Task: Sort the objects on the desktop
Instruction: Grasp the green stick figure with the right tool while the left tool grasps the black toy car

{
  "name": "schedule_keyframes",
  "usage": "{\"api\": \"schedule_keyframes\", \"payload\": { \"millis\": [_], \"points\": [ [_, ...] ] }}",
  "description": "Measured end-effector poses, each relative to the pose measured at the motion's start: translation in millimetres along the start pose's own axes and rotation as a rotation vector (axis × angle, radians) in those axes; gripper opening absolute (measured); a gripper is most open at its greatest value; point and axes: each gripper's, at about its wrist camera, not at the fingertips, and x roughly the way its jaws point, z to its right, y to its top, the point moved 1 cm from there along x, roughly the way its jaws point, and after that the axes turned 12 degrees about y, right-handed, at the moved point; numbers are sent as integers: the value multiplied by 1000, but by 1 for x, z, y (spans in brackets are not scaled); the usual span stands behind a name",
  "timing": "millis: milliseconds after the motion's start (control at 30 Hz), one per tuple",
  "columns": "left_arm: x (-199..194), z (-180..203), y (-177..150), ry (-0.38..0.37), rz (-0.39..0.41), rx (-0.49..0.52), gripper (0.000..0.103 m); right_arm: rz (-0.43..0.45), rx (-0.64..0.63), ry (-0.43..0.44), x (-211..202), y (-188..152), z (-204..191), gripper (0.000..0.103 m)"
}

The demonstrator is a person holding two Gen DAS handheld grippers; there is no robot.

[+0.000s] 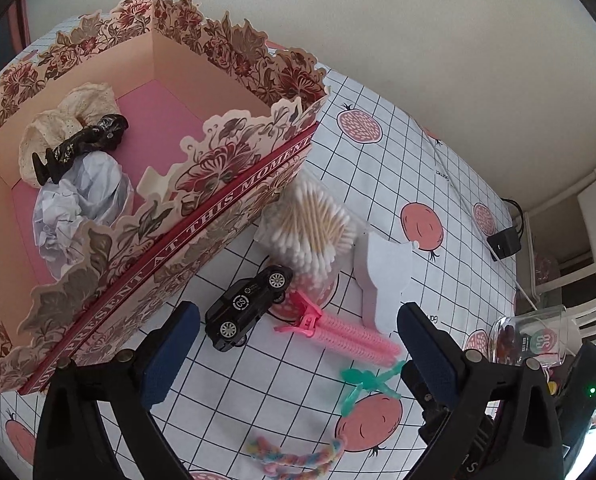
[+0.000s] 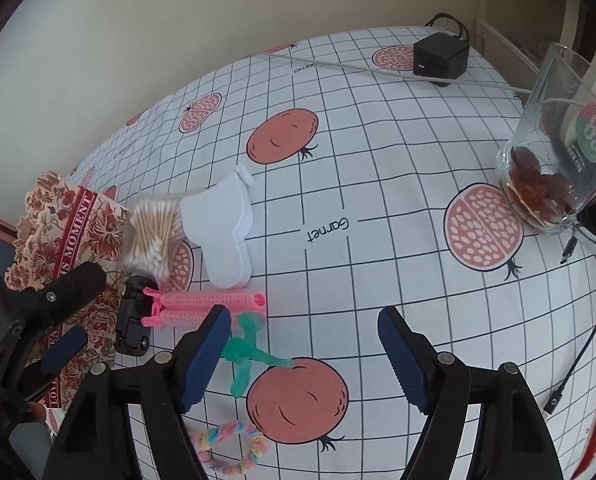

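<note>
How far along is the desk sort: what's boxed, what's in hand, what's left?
Done: the floral box already holds a cream scrunchie, a black clip and crumpled paper.
In hand: nothing; the left gripper and right gripper are both open over the table.
Left: toy car, cotton swabs, pink rollers, white holder, green clip, rainbow braid.

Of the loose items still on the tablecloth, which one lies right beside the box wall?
The black toy car. It lies right alongside the floral box wall; the pink hair roller, green clip and rainbow braided band lie farther out on the cloth.
</note>
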Motion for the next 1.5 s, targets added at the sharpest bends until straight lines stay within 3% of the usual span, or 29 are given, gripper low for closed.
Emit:
{"api": "schedule_keyframes", "payload": {
  "millis": [367, 633, 833, 1200, 1500],
  "points": [
    [9, -6, -2, 7, -30, -14, 86, -52, -40, 18, 18, -9, -17, 67],
    [17, -16, -3, -5, -74, -59, 86, -77, -49, 6, 29, -15, -25, 64],
    [23, -18, -4, 13, -86, -49, 85, -92, -78, 4, 32, -16, -32, 53],
    [29, -25, -4, 28, -99, -48, 61, -97, -60, 33, 31, -15, -31, 47],
    [34, -28, -4, 27, -105, -62, 57, -99, -41, 51, 30, -14, -34, 47]
  ]
}}
